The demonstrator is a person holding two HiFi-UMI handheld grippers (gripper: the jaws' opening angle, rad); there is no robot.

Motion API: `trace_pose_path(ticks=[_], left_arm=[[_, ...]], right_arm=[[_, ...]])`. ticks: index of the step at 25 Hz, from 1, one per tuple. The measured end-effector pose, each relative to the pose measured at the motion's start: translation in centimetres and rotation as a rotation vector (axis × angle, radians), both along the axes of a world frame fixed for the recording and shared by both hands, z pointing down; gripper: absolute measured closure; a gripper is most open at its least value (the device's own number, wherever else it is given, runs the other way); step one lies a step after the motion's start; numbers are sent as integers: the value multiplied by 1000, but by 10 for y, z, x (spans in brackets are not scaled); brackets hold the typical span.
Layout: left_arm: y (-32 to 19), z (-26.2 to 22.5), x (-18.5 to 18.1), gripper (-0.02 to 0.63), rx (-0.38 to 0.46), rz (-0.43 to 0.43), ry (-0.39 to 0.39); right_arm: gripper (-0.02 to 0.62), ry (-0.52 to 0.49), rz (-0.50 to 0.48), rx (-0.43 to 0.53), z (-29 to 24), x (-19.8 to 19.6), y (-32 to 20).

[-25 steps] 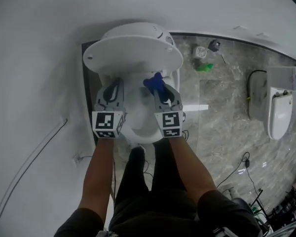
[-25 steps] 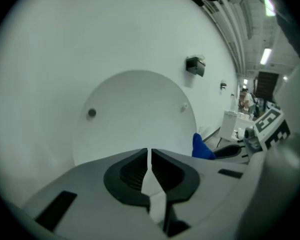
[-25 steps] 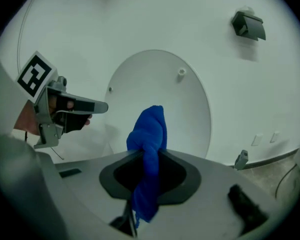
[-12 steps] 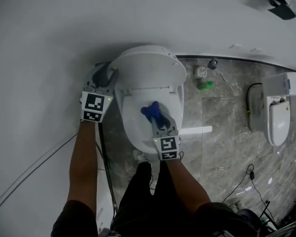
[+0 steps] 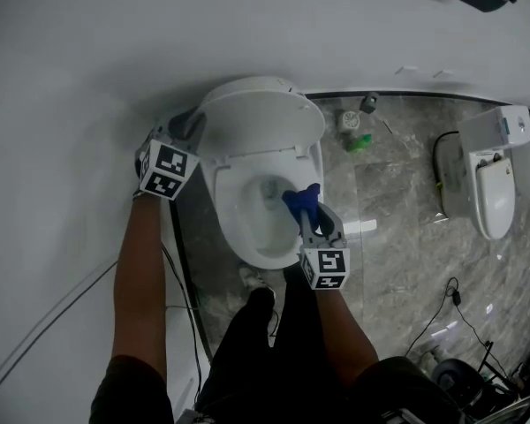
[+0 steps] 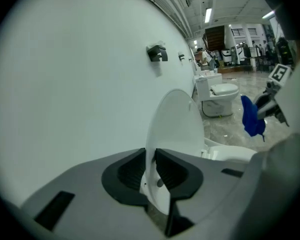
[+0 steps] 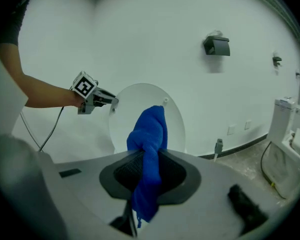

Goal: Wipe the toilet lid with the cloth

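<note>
The left fingers (image 6: 125, 171) have left the bowl front and just closed on the rim of the upright toilet lid (image 5: 261, 117), likely stiff and slick, while the right fingers (image 7: 130, 171) clench the soft, light cloth (image 7: 150, 134), apart from it.

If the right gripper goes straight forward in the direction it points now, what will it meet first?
Most likely the raised toilet lid: it stands straight ahead of the right gripper, and the blue cloth in its jaws would touch it first. The depth is unclear.
</note>
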State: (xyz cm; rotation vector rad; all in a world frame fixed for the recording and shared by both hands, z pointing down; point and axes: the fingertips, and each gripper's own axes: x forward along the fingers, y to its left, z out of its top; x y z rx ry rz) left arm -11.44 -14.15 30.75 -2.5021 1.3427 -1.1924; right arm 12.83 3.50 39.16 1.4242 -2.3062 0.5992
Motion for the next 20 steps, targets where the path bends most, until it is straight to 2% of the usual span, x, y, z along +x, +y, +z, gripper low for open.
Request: trace_pose_path(ticks=[5,12,17,20], left_arm=[[58,-10,13,551,-14,113,-8],[171,7,35,560,-67,208,79],[248,37,51,552,-135,323,4],[297,73,63,529,-226,422,-30]], right_arm=[[526,63,58,34,-15,40,14],[526,194,86,47,-29,86,57],[526,224,124,87,-53,99,62],[526,239,123,118,-61,98,61]])
